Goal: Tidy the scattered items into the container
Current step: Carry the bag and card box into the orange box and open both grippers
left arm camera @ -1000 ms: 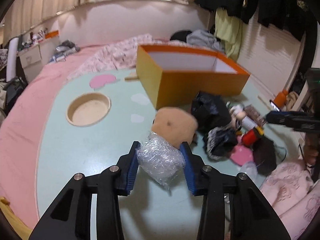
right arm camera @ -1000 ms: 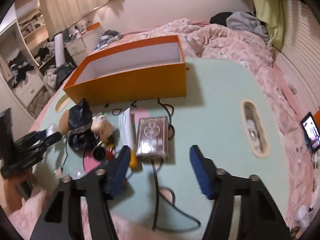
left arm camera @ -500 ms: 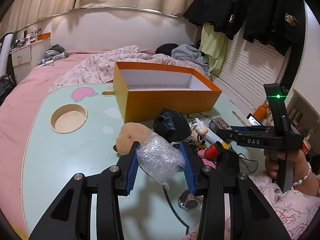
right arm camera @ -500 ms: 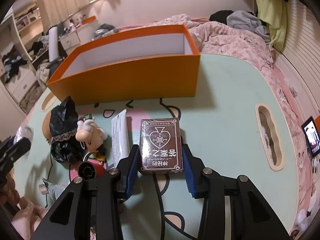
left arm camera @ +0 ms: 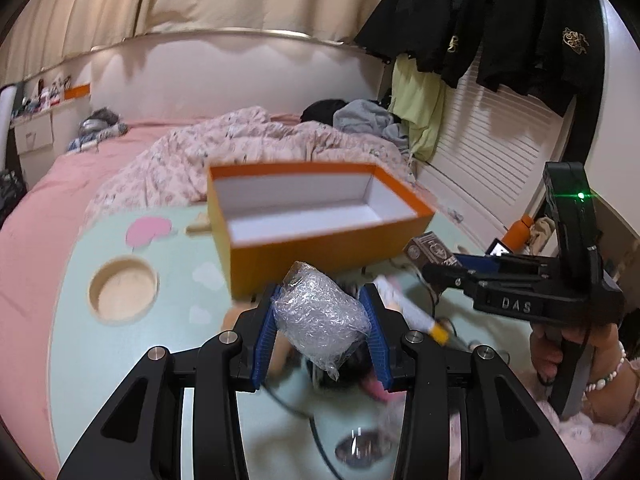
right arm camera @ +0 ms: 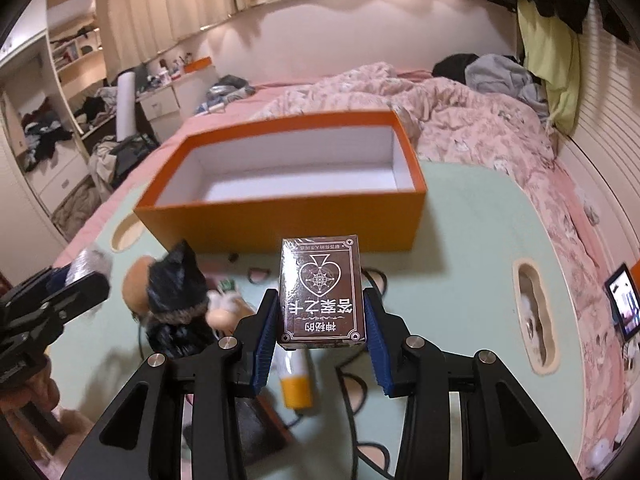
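Warm, dim indoor light, fisheye views with motion blur

Both views curve hard at the rim, corners vignetted black from 7 to 11 o'clock. The orange box (left arm camera: 320, 216) and the surface (left arm camera: 120, 360) smear with motion, while the left tool (left arm camera: 320, 332) and right tool (right arm camera: 320, 328) stay sharp. Glare glints on the bubble-wrapped bundle (left arm camera: 320, 316); a green lamp (left arm camera: 581, 196) flares at 3 o'clock.

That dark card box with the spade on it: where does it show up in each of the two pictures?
Left wrist view: the card box sits small at the right, held by the right gripper.
Right wrist view: it fills the lower centre, clamped upright between blue pads.
Shared landmark: the orange box just behind it.
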The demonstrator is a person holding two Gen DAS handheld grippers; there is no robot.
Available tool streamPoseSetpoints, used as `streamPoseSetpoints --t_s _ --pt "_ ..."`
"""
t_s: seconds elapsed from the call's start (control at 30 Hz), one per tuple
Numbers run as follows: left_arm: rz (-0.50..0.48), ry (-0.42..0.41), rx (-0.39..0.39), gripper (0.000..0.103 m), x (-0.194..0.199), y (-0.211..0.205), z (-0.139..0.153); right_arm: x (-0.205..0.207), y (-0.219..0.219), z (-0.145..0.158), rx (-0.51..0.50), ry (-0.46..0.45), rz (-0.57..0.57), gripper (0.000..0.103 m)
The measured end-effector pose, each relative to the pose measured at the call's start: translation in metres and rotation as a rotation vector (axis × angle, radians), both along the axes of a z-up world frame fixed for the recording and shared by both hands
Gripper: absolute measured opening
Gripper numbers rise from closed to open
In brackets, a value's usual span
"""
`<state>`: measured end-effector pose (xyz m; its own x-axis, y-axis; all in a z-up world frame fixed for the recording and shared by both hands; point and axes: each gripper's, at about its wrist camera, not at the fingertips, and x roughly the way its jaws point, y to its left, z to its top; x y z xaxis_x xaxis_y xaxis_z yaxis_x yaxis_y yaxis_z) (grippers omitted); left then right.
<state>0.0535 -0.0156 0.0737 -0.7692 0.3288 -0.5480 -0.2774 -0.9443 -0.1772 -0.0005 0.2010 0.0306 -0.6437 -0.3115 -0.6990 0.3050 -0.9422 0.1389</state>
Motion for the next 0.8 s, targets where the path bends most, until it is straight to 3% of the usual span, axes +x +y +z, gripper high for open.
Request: streamPoseSetpoints --t_s 0.17,0.37,0.47,0.53,0.8 --pt "-0.018 0.048 -0.032 0.042 -0.036 0.005 0.028 -0.021 -0.010 0.029 -0.017 0.073 0.016 0.040" --pt "-0.012 0.023 -0.057 0.042 -0.096 0.008 0.038 -0.075 -0.027 0.051 -0.012 0.091 0.056 0.040" --pt "0.020 -0.021 -0.035 0.042 -0.119 0.006 0.022 -0.099 -0.034 0.045 0.026 0.089 0.032 0.040" --pt "0.026 -0.038 -0.030 0.042 -0.125 0.006 0.014 -0.109 -0.032 0.033 -0.008 0.041 0.024 0.040" --pt "0.042 -0.075 -0.079 0.042 -0.139 0.008 0.001 -0.120 -0.040 0.014 0.036 0.004 0.026 0.040"
